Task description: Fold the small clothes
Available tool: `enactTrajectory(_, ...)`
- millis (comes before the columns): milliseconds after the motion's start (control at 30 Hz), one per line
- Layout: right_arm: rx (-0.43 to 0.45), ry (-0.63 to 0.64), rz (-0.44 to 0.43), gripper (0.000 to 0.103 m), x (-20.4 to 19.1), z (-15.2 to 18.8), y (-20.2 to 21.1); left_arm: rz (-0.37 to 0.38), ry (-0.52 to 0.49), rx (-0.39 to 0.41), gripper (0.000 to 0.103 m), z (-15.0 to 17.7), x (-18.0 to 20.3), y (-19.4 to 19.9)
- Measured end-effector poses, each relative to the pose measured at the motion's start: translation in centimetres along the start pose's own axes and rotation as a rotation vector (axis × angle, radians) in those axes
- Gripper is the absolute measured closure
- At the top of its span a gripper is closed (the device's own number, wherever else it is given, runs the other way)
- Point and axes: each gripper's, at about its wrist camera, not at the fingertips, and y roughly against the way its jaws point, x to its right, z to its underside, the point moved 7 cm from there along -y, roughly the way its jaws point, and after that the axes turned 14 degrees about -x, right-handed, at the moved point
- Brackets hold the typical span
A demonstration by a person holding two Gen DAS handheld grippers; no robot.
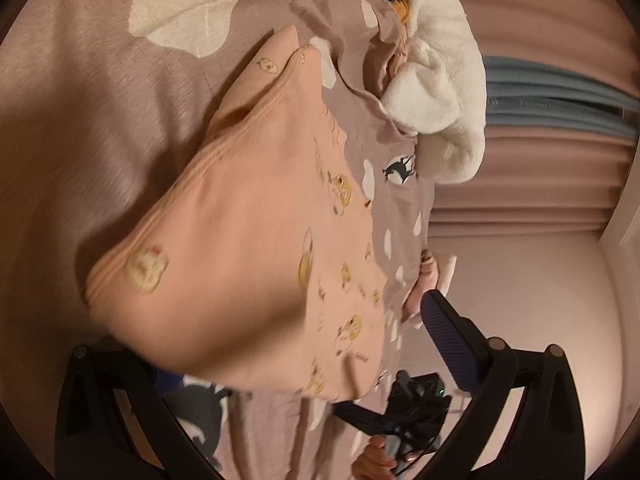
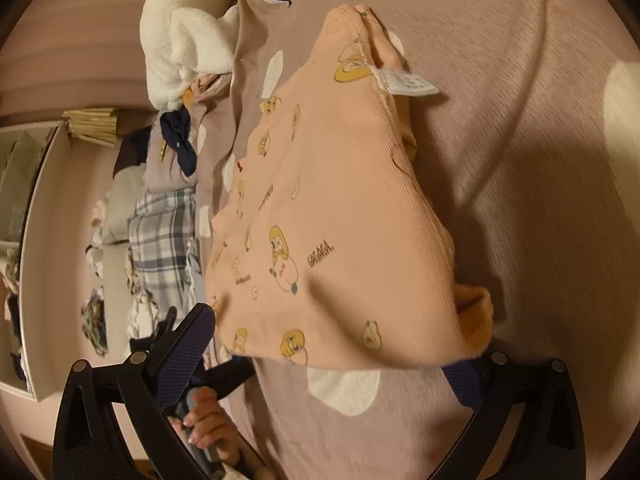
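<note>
Peach garment (image 2: 332,208) lies draped across both wide-open tongs, right (image 2: 328,364) and left (image 1: 280,364), apparently just released onto the bed (image 2: 540,160).

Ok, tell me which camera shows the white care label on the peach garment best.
The right wrist view: the care label sticks out sideways from the peach garment, unobstructed, though its print is unreadable. The left wrist view shows the garment without any label.

Two wrist views, close, angled down from opposite sides — shared peach garment (image 1: 240,248) (image 2: 340,208).
</note>
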Motion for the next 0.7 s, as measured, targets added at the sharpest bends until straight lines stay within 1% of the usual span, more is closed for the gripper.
enactTrajectory(67,0.009,0.001,-0.002,0.0,-0.1,-0.6,-0.1,0.004,0.0,0.001,0.0,-0.3,0.3,-0.3)
enactTrajectory(133,0.024,-0.005,-0.01,0.0,-0.2,-1.2,-0.1,-0.014,-0.016,-0.007,0.001,-0.6,0.6,-0.9)
enactTrajectory(233,0.046,-0.016,-0.01,0.0,-0.3,-1.9,-0.3,-0.053,0.002,0.027,0.002,-1.0,0.4,-1.4)
enactTrajectory(300,0.061,-0.015,0.016,0.0,-0.5,-2.2,-0.5,-0.074,0.007,0.035,0.006,-1.4,0.5,-1.9)
enactTrajectory(333,0.069,-0.008,0.036,0.0,-0.7,-2.3,-0.6,-0.104,0.012,0.032,0.019,-1.5,0.3,-2.1)
enactTrajectory(367,0.073,0.005,0.057,0.005,-0.9,-2.3,-0.7,-0.152,0.027,0.035,0.041,-1.7,-0.1,-2.4)
enactTrajectory(400,0.082,0.028,0.105,0.011,-1.1,-2.3,-0.9,-0.187,0.042,0.046,0.052,-1.7,-0.5,-2.5)
enactTrajectory(433,0.095,0.048,0.17,0.04,-1.2,-2.4,-0.9,-0.216,0.056,0.06,0.073,-1.9,-1.0,-2.6)
enactTrajectory(467,0.093,0.071,0.233,0.077,-1.1,-2.5,-1.2,-0.241,0.075,0.068,0.083,-2.0,-1.4,-2.7)
enactTrajectory(500,0.075,0.07,0.308,0.084,-0.6,-2.7,-1.7,-0.241,0.087,0.073,0.085,-2.1,-1.6,-2.9)
enactTrajectory(567,0.072,0.049,0.288,0.09,-0.5,-2.9,-1.8,-0.245,0.105,0.086,0.089,-2.2,-1.6,-2.8)
enactTrajectory(600,0.072,0.044,0.284,0.091,-0.5,-2.9,-1.7,-0.265,0.104,0.087,0.09,-2.1,-1.5,-2.8)
enactTrajectory(667,0.067,0.054,0.304,0.092,-0.7,-2.9,-1.7,-0.32,0.083,0.079,0.091,-2.0,-0.8,-2.8)
enactTrajectory(700,0.073,0.053,0.306,0.092,-0.9,-2.8,-1.5,-0.331,0.072,0.08,0.092,-2.0,-0.4,-2.7)
